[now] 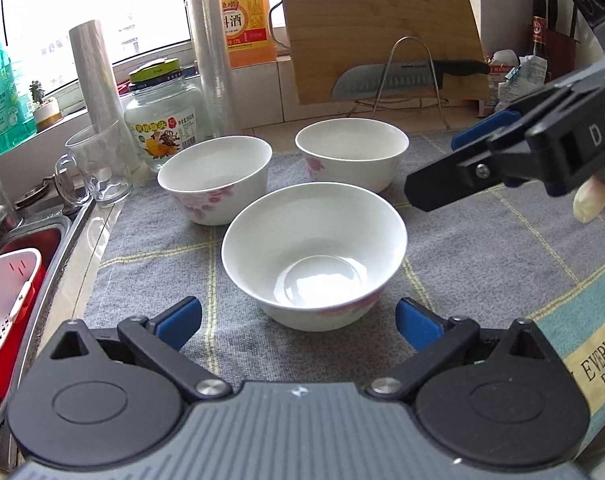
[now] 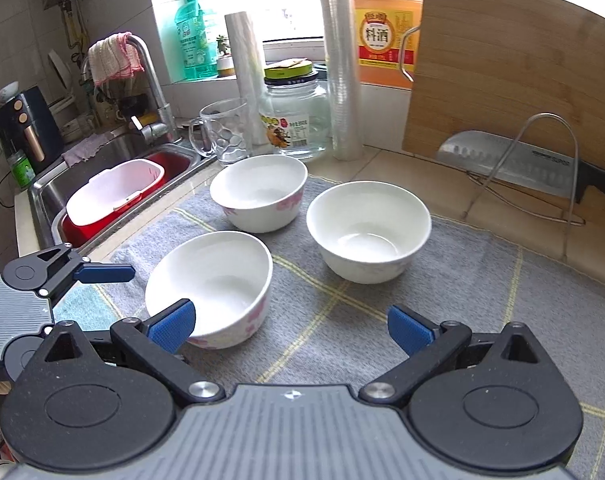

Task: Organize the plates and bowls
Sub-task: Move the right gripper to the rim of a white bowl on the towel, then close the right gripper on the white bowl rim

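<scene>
Three white bowls with pink flowers stand on a grey checked mat (image 1: pixel 482 248). In the left wrist view the near bowl (image 1: pixel 314 254) sits just ahead of my open, empty left gripper (image 1: pixel 298 322); behind it stand the back left bowl (image 1: pixel 216 178) and the back right bowl (image 1: pixel 352 152). My right gripper (image 1: pixel 442 168) shows at the right, above the mat. In the right wrist view my right gripper (image 2: pixel 290 326) is open and empty above the mat (image 2: pixel 482 300), its left pad by the near bowl (image 2: pixel 210 284). The other bowls (image 2: pixel 260 192) (image 2: pixel 368 230) stand beyond. My left gripper (image 2: pixel 102 280) is at the left.
A sink (image 2: pixel 114 160) with a red basin and a white basket (image 2: pixel 114 192) lies left of the mat. A glass mug (image 2: pixel 226 132), a jar (image 2: pixel 294 120), a cup stack (image 2: pixel 342 72), a cutting board (image 2: pixel 502 64) and a cleaver on a rack (image 2: pixel 522 164) line the back.
</scene>
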The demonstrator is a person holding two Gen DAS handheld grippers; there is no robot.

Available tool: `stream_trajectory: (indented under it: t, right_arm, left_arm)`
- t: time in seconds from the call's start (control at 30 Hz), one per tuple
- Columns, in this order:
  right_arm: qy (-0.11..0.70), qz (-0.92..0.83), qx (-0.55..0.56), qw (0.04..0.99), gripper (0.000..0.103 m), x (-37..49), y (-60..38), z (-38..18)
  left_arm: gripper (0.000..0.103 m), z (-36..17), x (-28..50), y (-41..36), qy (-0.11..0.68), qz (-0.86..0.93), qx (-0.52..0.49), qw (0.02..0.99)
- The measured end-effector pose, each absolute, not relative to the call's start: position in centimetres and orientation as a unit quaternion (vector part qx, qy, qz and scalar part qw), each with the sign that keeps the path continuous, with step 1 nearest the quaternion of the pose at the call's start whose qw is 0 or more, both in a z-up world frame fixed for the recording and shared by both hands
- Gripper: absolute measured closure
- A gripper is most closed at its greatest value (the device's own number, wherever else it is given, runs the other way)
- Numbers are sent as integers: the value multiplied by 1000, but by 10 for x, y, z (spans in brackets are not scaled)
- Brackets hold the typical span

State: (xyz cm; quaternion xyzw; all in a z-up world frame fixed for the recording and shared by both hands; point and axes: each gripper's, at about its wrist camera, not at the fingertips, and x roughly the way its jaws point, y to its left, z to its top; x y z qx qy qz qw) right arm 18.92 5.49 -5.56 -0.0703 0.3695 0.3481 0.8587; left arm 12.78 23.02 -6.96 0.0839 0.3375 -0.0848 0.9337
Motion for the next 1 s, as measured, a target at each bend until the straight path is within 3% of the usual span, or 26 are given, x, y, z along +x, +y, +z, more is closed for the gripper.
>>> stream_trajectory:
  t: [0.47, 0.63, 0.87, 1.0]
  right_arm:
    - [403, 398, -76, 821, 0, 212, 110, -79]
    - [408, 408, -70, 814, 0, 215, 113, -80]
    - [416, 418, -61, 805, 11, 220, 116, -83]
    - [416, 419, -60, 805, 11, 220, 116, -83]
  left_arm:
    - [3, -78, 144, 234, 320, -140, 86, 933]
    - [11, -77, 144, 233, 318, -152, 82, 932]
    - [11, -77, 144, 234, 319, -154, 76, 932]
    - [11, -77, 145, 234, 321, -154, 76, 932]
